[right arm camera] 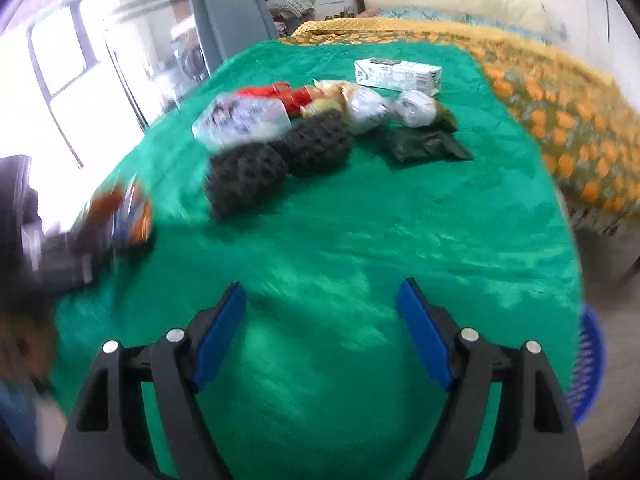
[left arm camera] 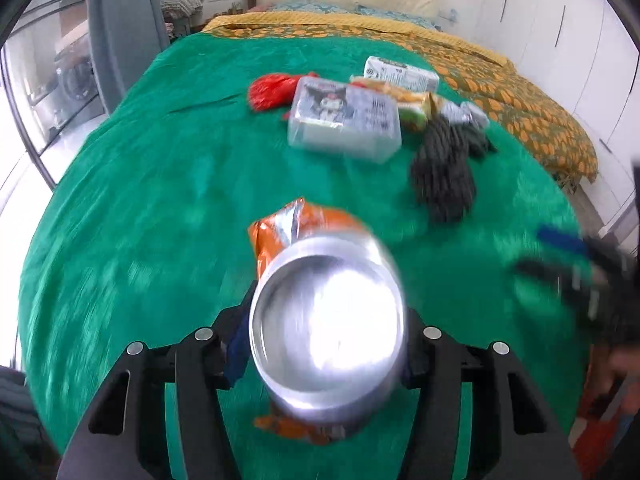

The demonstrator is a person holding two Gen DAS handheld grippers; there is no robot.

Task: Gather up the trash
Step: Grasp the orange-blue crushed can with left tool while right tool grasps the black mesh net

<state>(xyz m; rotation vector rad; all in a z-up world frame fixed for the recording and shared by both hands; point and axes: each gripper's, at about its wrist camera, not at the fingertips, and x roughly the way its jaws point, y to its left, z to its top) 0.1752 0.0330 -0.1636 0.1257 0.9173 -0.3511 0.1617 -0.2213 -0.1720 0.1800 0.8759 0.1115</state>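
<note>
My left gripper (left arm camera: pixel 326 344) is shut on an orange and silver snack can (left arm camera: pixel 326 320), its shiny round bottom facing the camera, held above the green cloth (left arm camera: pixel 160 200). The can also shows blurred in the right wrist view (right arm camera: pixel 128 216) at the left. My right gripper (right arm camera: pixel 322 332) is open and empty above the cloth (right arm camera: pixel 360 220); it shows blurred in the left wrist view (left arm camera: pixel 580 268). Further on the cloth lie a clear plastic box (left arm camera: pixel 344 120), a red bag (left arm camera: pixel 272 90), a white carton (right arm camera: pixel 398 74), crumpled wrappers (right arm camera: pixel 368 106) and dark knitted cloths (right arm camera: pixel 276 160).
The green cloth covers a bed with an orange-patterned blanket (left arm camera: pixel 500 92) at the far and right sides. A blue basket (right arm camera: pixel 588 364) stands by the bed's right edge. A window and grey curtain (left arm camera: pixel 120 32) are at the left.
</note>
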